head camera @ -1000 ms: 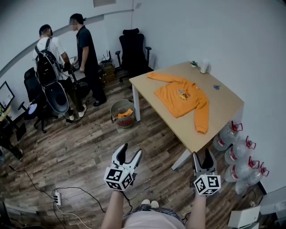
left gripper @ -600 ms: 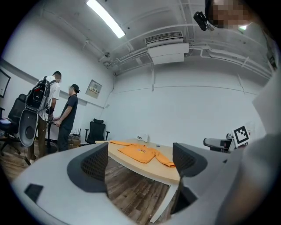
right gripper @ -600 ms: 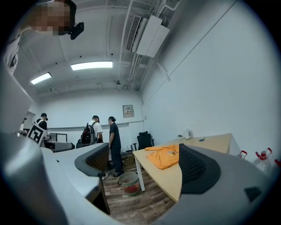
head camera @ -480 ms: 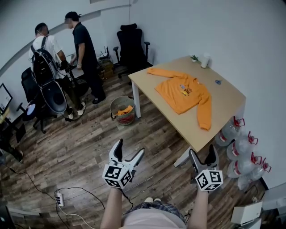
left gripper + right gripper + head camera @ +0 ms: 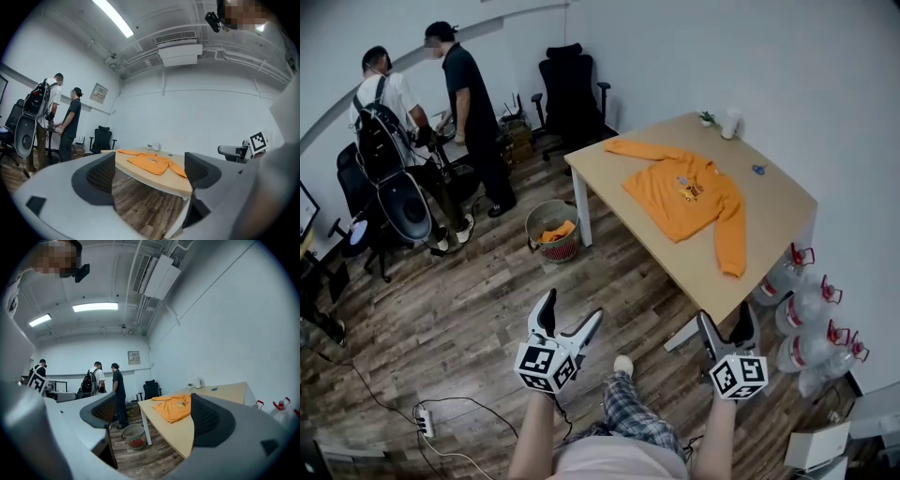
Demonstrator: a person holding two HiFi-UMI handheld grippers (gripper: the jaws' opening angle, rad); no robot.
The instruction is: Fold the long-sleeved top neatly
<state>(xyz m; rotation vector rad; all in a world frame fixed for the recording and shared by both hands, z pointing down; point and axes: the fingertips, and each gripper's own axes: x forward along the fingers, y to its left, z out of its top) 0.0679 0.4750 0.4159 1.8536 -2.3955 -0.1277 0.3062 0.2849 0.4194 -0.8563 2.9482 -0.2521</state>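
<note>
Ahead, the orange long-sleeved top on the pale wooden desk lies nearer the right tongs than the left tongs, both just opened and empty.

Soft cloth top — smooth matt wooden table.

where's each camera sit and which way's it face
Head view: person's head, steeply down at floor and table; shows left gripper, right gripper, a leg.
Left gripper view: on that gripper, level toward the table; its jaws, just opened, hold nothing.
Right gripper view: likewise, own jaws just opened, empty.
Shared: orange top on the table.
</note>
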